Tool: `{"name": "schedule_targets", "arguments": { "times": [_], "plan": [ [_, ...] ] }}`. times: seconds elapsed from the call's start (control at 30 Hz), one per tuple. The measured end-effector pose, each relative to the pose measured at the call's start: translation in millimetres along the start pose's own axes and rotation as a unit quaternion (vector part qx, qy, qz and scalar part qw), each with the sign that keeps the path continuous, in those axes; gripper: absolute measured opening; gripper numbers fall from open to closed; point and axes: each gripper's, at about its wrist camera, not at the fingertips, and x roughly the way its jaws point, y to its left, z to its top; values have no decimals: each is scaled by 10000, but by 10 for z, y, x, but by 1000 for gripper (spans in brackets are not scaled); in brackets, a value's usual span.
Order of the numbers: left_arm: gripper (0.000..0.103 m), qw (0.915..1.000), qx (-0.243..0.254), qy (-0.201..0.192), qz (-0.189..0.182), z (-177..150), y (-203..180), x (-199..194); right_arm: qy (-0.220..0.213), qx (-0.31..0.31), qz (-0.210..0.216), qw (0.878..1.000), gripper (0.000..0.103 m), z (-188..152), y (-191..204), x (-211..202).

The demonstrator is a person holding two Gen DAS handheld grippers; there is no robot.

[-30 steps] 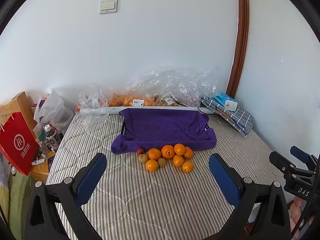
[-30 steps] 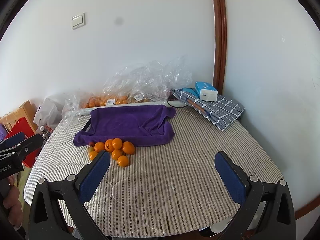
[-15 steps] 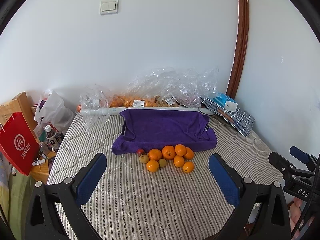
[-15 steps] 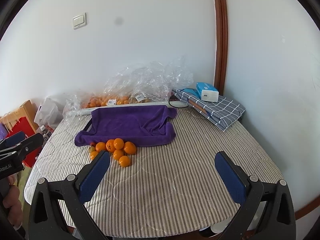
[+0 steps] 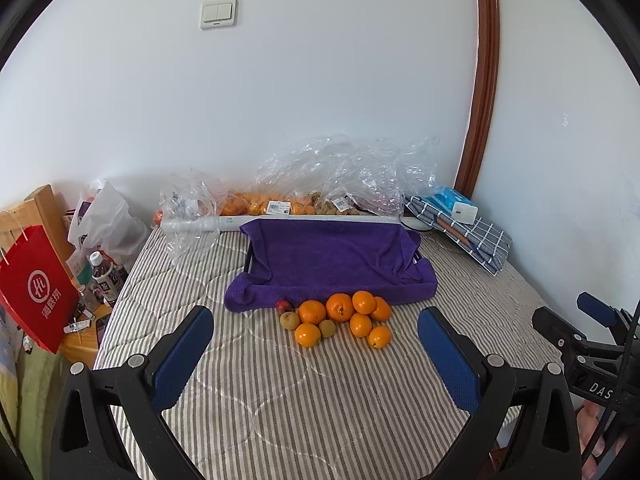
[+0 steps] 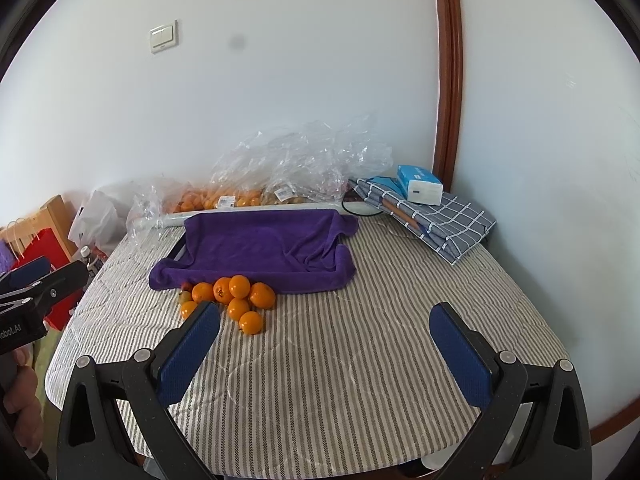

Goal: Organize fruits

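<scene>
Seven oranges (image 5: 340,307) sit bunched together on the striped tablecloth (image 5: 304,400), pressed up against the front edge of a tray draped in a purple towel (image 5: 332,256); at the left of the bunch are two dull greenish-brown fruits (image 5: 290,320) and a small reddish one (image 5: 283,305) tucked right against the towel. From the other side the same heap of oranges (image 6: 236,296) lies just ahead of the left finger of the right gripper. Both tools hang above the near part of the table, well short of the fruit. The left gripper (image 5: 316,344) has its blue-padded fingers (image 5: 182,358) spread wide apart with nothing between them, and the heap shows in the gap. The right gripper (image 6: 326,354) is likewise spread wide and holds nothing, aimed more at the bare cloth to the right of the pile. Each tool shows at the edge of the other's view. Behind the towel, along the wall, crumpled clear plastic bags (image 5: 344,176) hold more oranges and some brownish fruit, with a long white roll (image 5: 280,222) lying in front of them. In the far right corner a folded checked cloth (image 6: 432,216) carries a blue and white box (image 6: 420,190). Off the table's left edge stand a red paper bag (image 5: 38,292), a white plastic bag (image 5: 106,224) and a small bottle (image 5: 105,272). A light switch (image 5: 218,13) is on the white wall above.
</scene>
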Motion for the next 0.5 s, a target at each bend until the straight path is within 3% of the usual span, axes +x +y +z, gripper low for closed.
{"name": "schedule_targets", "arguments": {
  "times": [0.5],
  "plan": [
    [103,9993,-220,308,55,-206,242,684,101,-167,-20,9998,103,-92,117,592]
  ]
}}
